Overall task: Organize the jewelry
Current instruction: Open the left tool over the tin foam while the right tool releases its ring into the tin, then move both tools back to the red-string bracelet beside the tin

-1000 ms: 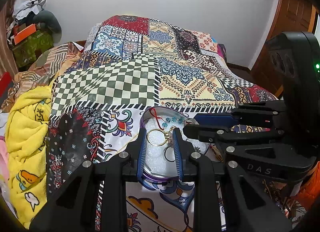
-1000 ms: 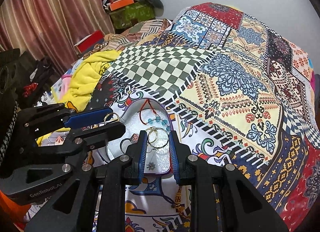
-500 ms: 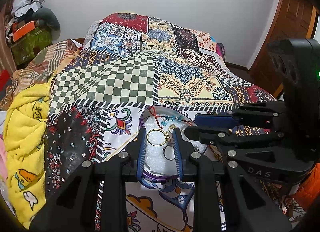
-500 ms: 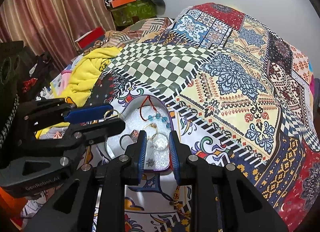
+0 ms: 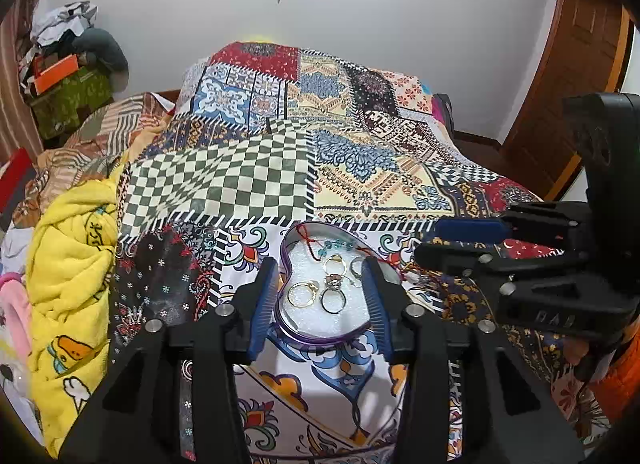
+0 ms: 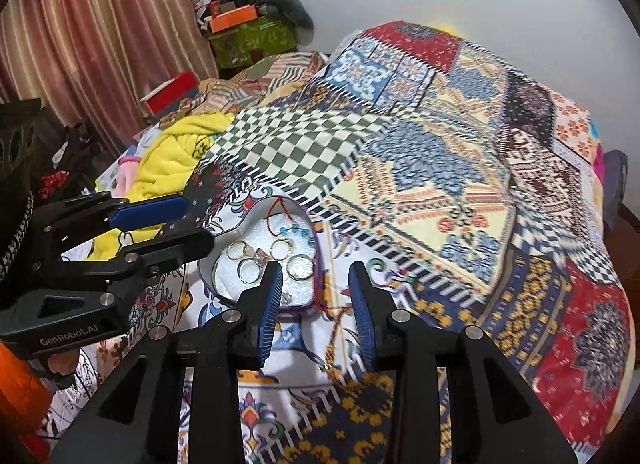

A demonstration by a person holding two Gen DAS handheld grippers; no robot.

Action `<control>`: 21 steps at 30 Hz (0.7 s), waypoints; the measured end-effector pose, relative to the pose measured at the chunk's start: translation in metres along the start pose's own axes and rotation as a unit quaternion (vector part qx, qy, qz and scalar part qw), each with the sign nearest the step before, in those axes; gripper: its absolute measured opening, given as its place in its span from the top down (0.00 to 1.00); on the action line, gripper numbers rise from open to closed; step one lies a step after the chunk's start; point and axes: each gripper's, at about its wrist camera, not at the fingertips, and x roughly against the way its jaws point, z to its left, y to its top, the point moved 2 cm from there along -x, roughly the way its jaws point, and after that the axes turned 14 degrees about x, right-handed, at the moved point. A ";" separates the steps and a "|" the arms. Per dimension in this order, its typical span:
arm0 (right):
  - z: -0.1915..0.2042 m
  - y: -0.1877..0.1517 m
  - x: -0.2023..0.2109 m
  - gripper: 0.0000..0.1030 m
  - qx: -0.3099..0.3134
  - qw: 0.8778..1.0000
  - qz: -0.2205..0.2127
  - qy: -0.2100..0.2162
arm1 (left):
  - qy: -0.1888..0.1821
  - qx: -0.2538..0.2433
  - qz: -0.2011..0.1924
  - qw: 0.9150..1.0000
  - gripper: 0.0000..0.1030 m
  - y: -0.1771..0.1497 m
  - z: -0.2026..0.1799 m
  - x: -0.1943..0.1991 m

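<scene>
- Left gripper (image 5: pixel 320 296): fingers now spread wide and holding nothing; 0.5 s ago they stood much closer together around the gold ring.
- Heart-shaped tin (image 5: pixel 285 260) on the patchwork bedspread (image 5: pixel 224 180), white foam lining; it sits between the left fingers in the left wrist view.
- Contents: gold ring (image 5: pixel 303 293) lying flat at 8 o'clock in the tin, dark ring (image 5: pixel 333 301) just beside it at 6 o'clock, red cord bracelet (image 5: pixel 310 240) with teal beads at 12 o'clock.
- Right gripper (image 6: pixel 314 296): fingers also wider apart than 0.5 s ago, empty. It has shifted toward 3 o'clock; the tin now lies by its left finger (image 6: pixel 272 296) rather than centred.
- Yellow blanket (image 5: pixel 68 264) at 9 o'clock, unchanged.
</scene>
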 end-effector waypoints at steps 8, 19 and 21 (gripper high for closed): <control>-0.021 -0.020 0.038 0.60 -0.035 0.999 -0.015 -0.036 | 0.010 -0.014 -0.011 1.000 0.51 -0.005 -0.015 0.020; -0.042 -0.072 0.052 0.59 -0.089 0.995 0.011 -0.052 | 0.000 -0.007 0.058 0.998 0.50 -0.043 -0.039 -0.003; -0.044 -0.081 0.053 0.59 -0.095 0.994 0.016 -0.051 | -0.006 -0.011 0.071 0.997 0.50 -0.050 -0.049 -0.012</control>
